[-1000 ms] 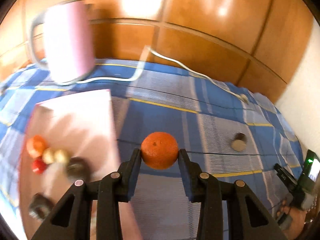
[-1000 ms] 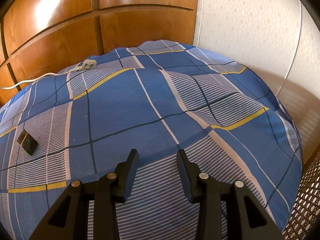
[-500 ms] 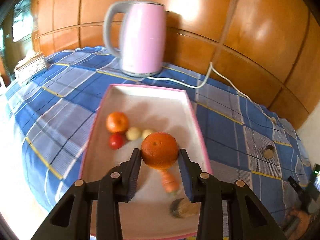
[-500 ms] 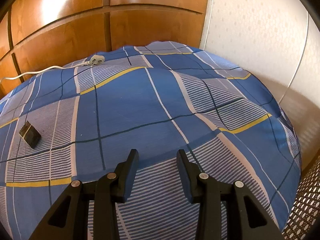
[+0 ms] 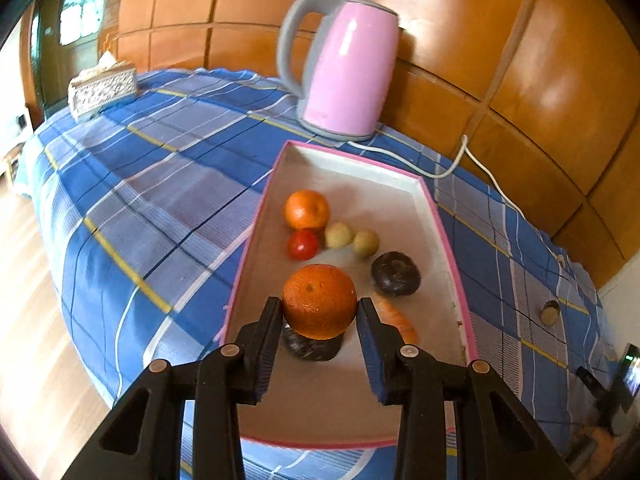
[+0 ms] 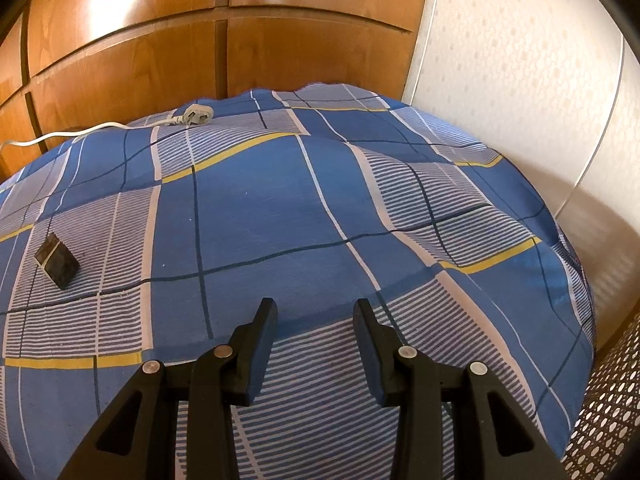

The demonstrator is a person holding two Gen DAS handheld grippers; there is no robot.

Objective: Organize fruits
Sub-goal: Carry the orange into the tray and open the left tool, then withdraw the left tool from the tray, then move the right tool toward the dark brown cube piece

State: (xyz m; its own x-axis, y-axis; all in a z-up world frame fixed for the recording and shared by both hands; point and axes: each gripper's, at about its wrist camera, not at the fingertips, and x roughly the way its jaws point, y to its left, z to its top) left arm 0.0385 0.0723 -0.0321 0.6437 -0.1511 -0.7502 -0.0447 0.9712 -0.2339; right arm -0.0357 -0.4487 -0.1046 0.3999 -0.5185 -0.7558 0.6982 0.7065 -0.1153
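Above the pink-rimmed tray (image 5: pixel 448 240), your left gripper (image 5: pixel 319 312) pinches the orange (image 5: pixel 319 300) at its widest girth, jaws partly closed: firm, light, round, apt to roll. At 12 o'clock lies a tomato (image 5: pixel 303 244). Your right gripper (image 6: pixel 316 312) hangs empty, jaws parted.

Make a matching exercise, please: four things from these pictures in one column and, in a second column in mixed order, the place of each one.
Things:
1. large orange
2. pink kettle
3. red tomato
4. white plug

Places:
A. lying in the tray, just in front of the smaller orange
B. on the blue cloth near the wooden wall
C. between the pads of the left gripper
D. standing behind the tray's far end

Pairs: 1-C, 2-D, 3-A, 4-B
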